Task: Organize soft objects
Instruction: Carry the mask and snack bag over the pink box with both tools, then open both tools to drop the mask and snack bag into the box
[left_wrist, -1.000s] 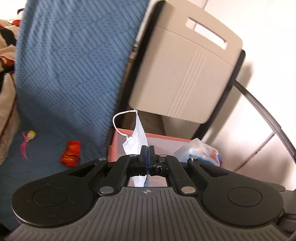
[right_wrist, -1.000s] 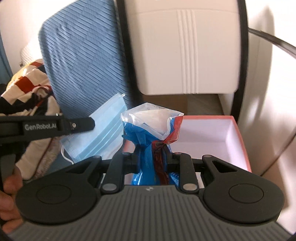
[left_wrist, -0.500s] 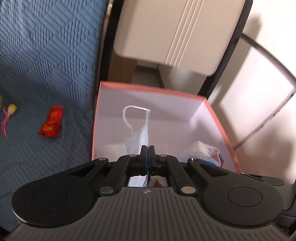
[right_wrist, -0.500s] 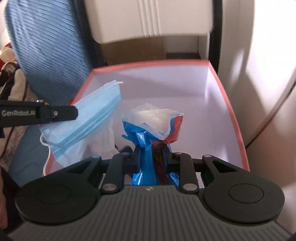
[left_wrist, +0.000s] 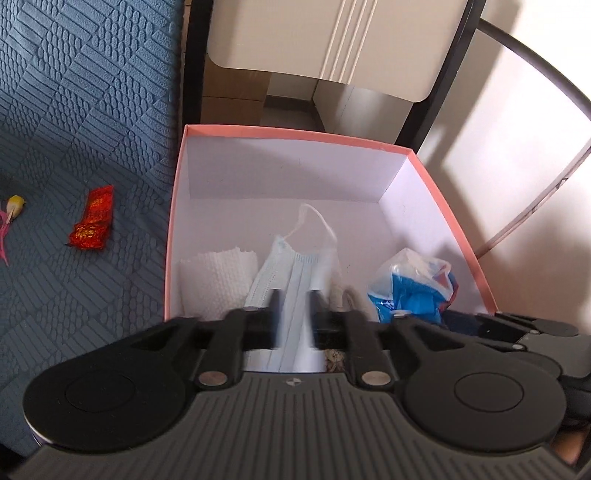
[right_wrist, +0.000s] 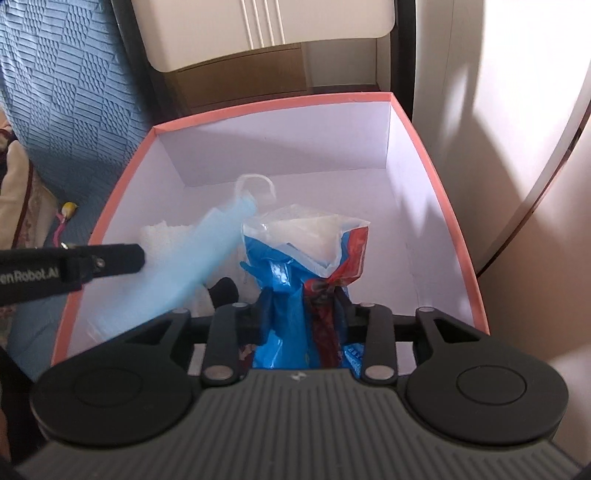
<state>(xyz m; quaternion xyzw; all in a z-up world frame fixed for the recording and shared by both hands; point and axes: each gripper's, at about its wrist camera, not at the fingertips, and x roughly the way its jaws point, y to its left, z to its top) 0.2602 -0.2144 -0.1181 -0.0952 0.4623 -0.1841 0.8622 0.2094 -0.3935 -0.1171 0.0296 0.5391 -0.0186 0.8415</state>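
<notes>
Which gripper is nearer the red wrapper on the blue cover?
Left. The left gripper is over the box's side nearest the red wrapper; the right gripper is further across.

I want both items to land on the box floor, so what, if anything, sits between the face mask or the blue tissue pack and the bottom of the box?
Under the face mask a white paper towel already lies at the pink box's left side. Nothing visible blocks the blue tissue pack; the floor right of it looks bare.

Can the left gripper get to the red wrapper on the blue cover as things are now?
Probably yes. The red wrapper lies bare on the blue cover, outside the box. The left gripper has just opened over the face mask.
</notes>
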